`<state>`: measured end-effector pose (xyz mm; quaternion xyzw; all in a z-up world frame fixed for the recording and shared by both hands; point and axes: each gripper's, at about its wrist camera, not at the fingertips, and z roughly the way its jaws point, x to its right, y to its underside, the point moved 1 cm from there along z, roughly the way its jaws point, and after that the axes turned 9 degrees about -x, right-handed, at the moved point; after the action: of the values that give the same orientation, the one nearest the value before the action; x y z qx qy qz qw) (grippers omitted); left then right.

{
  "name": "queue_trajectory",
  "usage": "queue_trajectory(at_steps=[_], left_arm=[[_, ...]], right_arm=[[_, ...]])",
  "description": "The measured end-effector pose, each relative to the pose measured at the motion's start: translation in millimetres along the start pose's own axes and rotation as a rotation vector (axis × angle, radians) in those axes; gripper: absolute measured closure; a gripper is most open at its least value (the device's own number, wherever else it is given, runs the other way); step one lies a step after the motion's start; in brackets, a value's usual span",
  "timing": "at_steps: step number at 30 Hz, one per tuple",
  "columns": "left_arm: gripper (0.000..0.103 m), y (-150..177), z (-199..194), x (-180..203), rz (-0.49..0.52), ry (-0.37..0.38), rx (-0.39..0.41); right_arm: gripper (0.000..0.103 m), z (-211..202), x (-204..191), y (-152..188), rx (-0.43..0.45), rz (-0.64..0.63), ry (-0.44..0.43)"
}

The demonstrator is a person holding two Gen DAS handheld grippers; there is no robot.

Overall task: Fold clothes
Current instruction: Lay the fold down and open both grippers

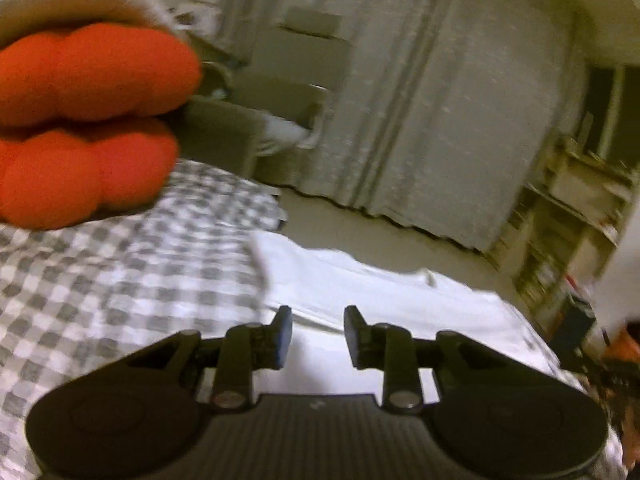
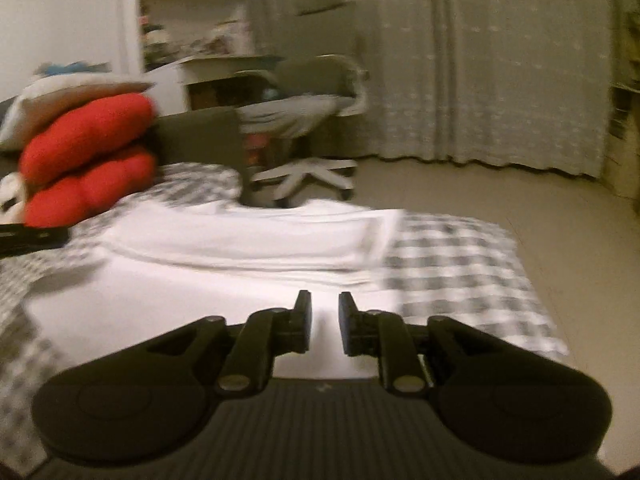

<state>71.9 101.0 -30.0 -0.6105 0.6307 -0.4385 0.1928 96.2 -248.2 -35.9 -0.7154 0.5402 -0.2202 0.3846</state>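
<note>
A white garment (image 2: 248,240) lies flat on the grey-and-white checked bed cover (image 2: 460,264), with a folded layer across its far half. In the left wrist view the same white garment (image 1: 380,292) spreads ahead of my left gripper (image 1: 318,320), which is open with a clear gap and nothing between its pads. My right gripper (image 2: 325,304) hovers over the near part of the cloth, also open, its narrow gap empty. Both views are blurred by motion.
Red cushions (image 2: 84,160) and a pillow are stacked at the bed's left, also seen as the red cushions (image 1: 88,120). An office chair (image 2: 308,128) stands on the floor beyond the bed. Curtains (image 1: 440,100) hang behind, with shelves (image 1: 572,216) at the right.
</note>
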Motion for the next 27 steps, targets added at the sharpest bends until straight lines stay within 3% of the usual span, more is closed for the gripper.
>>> queue_trajectory(at_steps=[1,2,7,14,16,20,22,25,27], left_arm=[[0.074,4,1,7,0.025,0.009,-0.014],[0.074,9,2,14,0.050,0.018,-0.029],[0.074,35,11,39,0.135,0.070,-0.113],[0.075,53,21,49,0.266,0.069,-0.174],[0.078,50,19,42,0.250,0.065,-0.177],[0.085,48,12,22,0.215,0.053,-0.171],[0.088,47,6,11,0.189,0.040,-0.165],[0.088,47,-3,-6,0.149,0.010,-0.154],[0.095,47,-9,-17,0.105,0.024,-0.150]], right_arm=[[0.068,-1,-9,0,-0.007,-0.015,-0.024],[0.067,-3,-18,1,-0.011,-0.030,-0.051],[0.067,0,-58,10,-0.031,-0.086,-0.136],[0.068,18,-84,29,-0.134,-0.146,-0.133],[0.076,18,-78,33,-0.126,-0.147,-0.118],[0.077,6,-59,37,-0.114,-0.106,-0.104],[0.085,-1,-50,43,-0.107,-0.092,-0.089],[0.087,-12,-32,50,-0.102,-0.049,-0.080],[0.089,-20,-20,55,-0.099,-0.018,-0.075]])
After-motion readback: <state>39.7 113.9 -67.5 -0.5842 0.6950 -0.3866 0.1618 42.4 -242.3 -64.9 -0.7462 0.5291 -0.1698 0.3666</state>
